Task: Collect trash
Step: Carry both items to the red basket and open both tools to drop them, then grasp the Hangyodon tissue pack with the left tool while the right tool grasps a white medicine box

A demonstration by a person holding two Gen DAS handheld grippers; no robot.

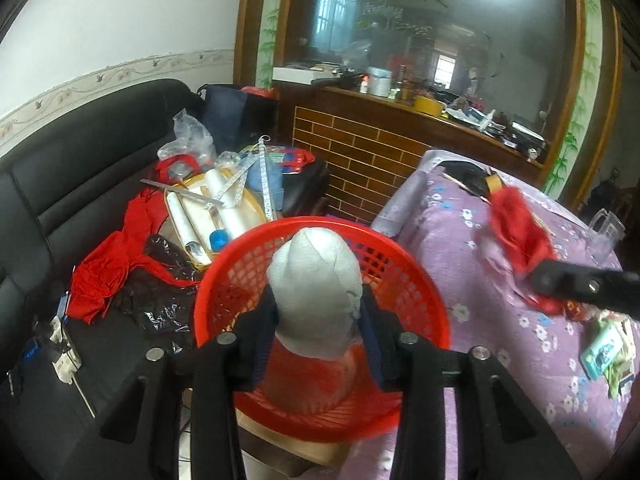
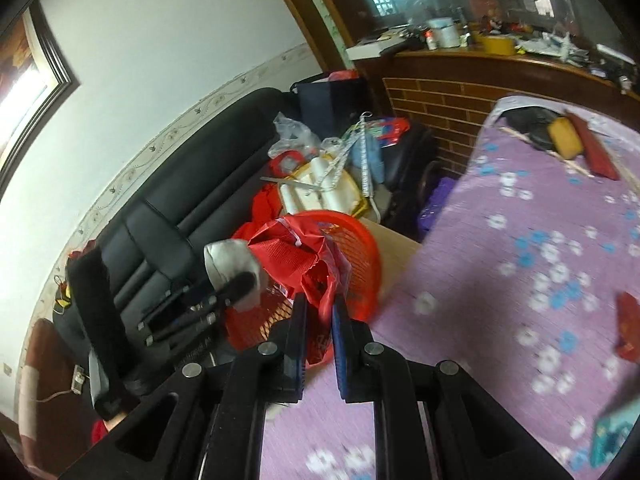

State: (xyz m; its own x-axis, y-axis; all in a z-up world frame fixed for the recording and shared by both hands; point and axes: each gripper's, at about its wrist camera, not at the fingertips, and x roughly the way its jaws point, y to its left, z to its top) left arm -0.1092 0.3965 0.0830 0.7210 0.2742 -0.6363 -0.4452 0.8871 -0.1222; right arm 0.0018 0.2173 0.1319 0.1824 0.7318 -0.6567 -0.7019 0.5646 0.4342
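My left gripper is shut on a grey-white wad of cloth or paper and holds it over the red mesh basket. In the right wrist view the same wad and left gripper fingers show at the basket's left side. My right gripper is shut on a crumpled red plastic bag, held at the basket's near rim. In the left wrist view that red bag hangs from the right gripper's finger above the table.
A purple flowered tablecloth covers the table, with a red packet, a teal box and a glass jug on it. A black sofa at the left holds red cloth, rolls and bags. A brick-patterned counter stands behind.
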